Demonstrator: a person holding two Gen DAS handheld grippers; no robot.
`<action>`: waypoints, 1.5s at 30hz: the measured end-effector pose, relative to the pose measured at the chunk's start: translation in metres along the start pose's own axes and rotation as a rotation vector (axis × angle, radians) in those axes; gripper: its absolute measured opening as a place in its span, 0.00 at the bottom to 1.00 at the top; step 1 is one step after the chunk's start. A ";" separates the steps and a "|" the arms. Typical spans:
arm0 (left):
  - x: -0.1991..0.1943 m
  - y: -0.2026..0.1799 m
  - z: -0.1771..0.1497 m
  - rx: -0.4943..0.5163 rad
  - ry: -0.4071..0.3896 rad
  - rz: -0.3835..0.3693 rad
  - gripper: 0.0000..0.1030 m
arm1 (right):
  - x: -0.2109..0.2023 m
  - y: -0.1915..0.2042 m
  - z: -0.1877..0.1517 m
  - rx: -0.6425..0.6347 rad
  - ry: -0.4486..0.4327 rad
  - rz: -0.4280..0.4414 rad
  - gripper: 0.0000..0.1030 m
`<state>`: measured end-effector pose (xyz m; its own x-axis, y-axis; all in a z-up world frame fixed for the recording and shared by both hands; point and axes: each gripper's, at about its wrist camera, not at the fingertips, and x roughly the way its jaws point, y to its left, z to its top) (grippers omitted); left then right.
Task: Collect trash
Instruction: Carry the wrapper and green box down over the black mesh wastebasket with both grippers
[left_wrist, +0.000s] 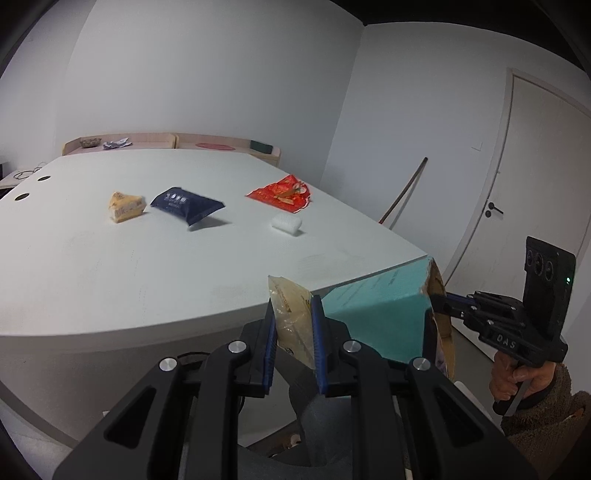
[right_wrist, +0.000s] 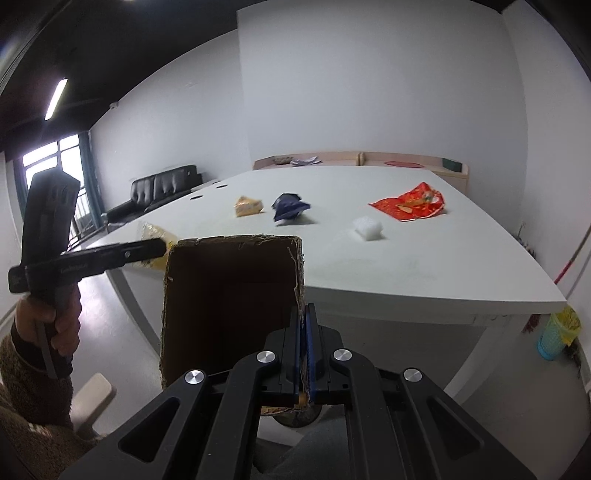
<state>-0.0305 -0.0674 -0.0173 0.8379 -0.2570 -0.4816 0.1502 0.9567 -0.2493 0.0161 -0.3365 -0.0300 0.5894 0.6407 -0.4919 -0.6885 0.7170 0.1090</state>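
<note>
White walls all round, and a broad white tabletop (left_wrist: 155, 266) fills the middle of both views. Left tongs (left_wrist: 293, 323) sit just off the near edge, blue pads pinching a pale yellow wrapper (left_wrist: 291, 314). That wrapper stands nearly upright between the pads, long axis running up and away from the camera, top corner poking above the tabletop's edge. Just to its right hangs the cardboard box (left_wrist: 384, 314), teal outside, torn brown rim, tilted so its mouth faces away toward the right side. From the right wrist view the box (right_wrist: 229, 302) shows its dark open inside, mouth facing the camera and slightly upward, long side standing vertical. Right tongs (right_wrist: 306, 343) are pressed together on the box's right-hand wall, cardboard edge sandwiched between the pads. The left tongs reach in level from the left in that view, a bare hand (right_wrist: 55, 317) in a fuzzy brown sleeve gripping the handle, the wrapper (right_wrist: 155, 240) at their tip just beside the box's upper left corner.

Out on the tabletop, well apart from the tongs: a yellow packet (left_wrist: 125, 206), a dark blue pouch (left_wrist: 184, 205) beside it, a flattened red wrapper (left_wrist: 282, 194) farther right, and a small white foam piece (left_wrist: 286, 223) just in front of that.
</note>
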 end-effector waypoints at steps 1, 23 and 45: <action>0.001 0.003 -0.004 -0.012 0.010 0.003 0.17 | 0.007 0.004 -0.003 -0.001 0.017 0.028 0.07; 0.054 0.076 -0.103 -0.142 0.205 0.300 0.17 | 0.179 0.049 -0.074 -0.173 0.302 0.123 0.07; 0.204 0.193 -0.167 -0.435 0.549 0.304 0.16 | 0.370 0.008 -0.123 -0.047 0.696 0.187 0.08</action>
<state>0.0819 0.0423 -0.3036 0.4114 -0.1308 -0.9020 -0.3604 0.8856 -0.2928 0.1767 -0.1271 -0.3171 0.0649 0.4174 -0.9064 -0.7781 0.5899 0.2159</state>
